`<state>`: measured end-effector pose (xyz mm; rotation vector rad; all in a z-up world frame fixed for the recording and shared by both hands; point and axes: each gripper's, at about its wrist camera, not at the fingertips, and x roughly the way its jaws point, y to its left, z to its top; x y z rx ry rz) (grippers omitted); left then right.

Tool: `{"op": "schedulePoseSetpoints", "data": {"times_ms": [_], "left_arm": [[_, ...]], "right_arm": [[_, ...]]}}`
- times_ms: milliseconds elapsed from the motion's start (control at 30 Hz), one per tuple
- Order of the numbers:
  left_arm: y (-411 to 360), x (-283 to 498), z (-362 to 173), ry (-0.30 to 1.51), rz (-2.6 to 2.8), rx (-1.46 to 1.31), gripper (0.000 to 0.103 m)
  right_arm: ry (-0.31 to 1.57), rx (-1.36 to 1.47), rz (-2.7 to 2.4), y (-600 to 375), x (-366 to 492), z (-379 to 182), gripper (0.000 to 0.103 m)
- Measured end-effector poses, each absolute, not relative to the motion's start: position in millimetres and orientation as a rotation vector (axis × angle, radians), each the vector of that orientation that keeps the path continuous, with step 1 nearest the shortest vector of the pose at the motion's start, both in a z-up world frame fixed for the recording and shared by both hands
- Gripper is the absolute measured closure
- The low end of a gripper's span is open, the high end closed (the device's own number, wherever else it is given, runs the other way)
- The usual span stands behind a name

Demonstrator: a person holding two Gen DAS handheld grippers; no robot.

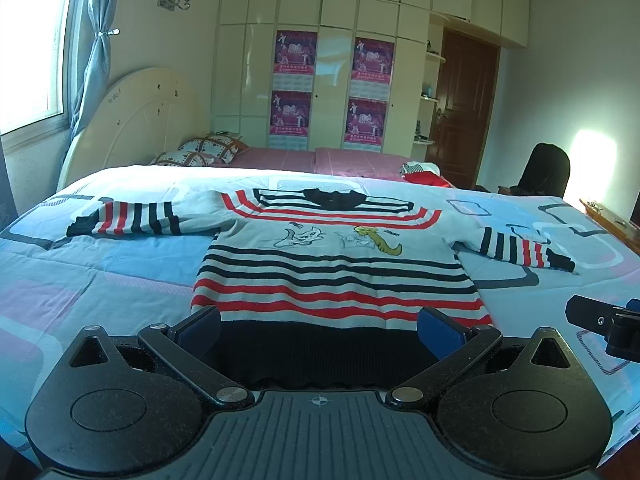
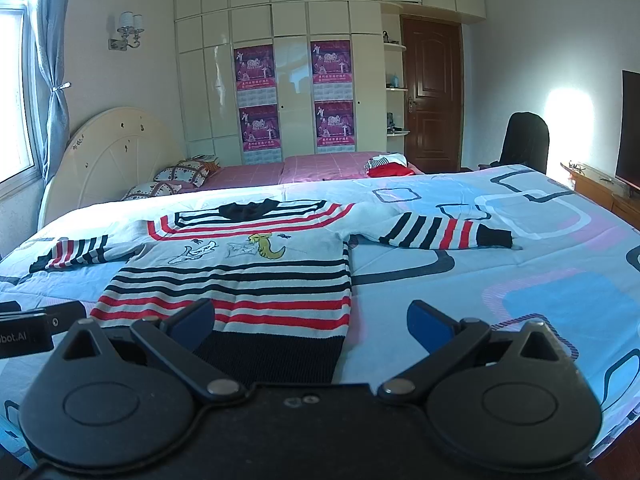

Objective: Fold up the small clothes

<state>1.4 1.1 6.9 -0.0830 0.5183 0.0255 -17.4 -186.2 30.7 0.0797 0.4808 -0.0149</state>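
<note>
A small white sweater (image 1: pixel 332 268) with red and black stripes and cartoon figures lies flat on the bed, sleeves spread to both sides, black hem toward me. It also shows in the right wrist view (image 2: pixel 240 280). My left gripper (image 1: pixel 319 330) is open and empty, its jaws wide apart just above the black hem. My right gripper (image 2: pixel 311 326) is open and empty over the hem's right corner; its left finger (image 2: pixel 192 322) is over the hem, its right finger (image 2: pixel 430 326) over the quilt. The right gripper's body also shows in the left wrist view (image 1: pixel 608 328).
The bed quilt (image 2: pixel 540 288) is blue and pink with rounded squares. A pile of red and white clothes (image 2: pixel 386 166) lies at the far side. Pillows (image 1: pixel 208 152) and a headboard (image 1: pixel 132 120) are at the far left. A dark chair (image 2: pixel 524 140) and a wooden cabinet (image 2: pixel 600 188) stand right.
</note>
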Motion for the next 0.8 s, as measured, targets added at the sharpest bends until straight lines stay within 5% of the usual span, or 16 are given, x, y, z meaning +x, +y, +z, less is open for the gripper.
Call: {"op": "schedulePoseSetpoints", "data": {"times_ms": [800], "left_arm": [[0.9,-0.1,7.0,0.513,0.029,-0.083,0.000]], "right_arm": [[0.478,0.079,-0.016,-185.5,-16.5,33.0,0.001]]}}
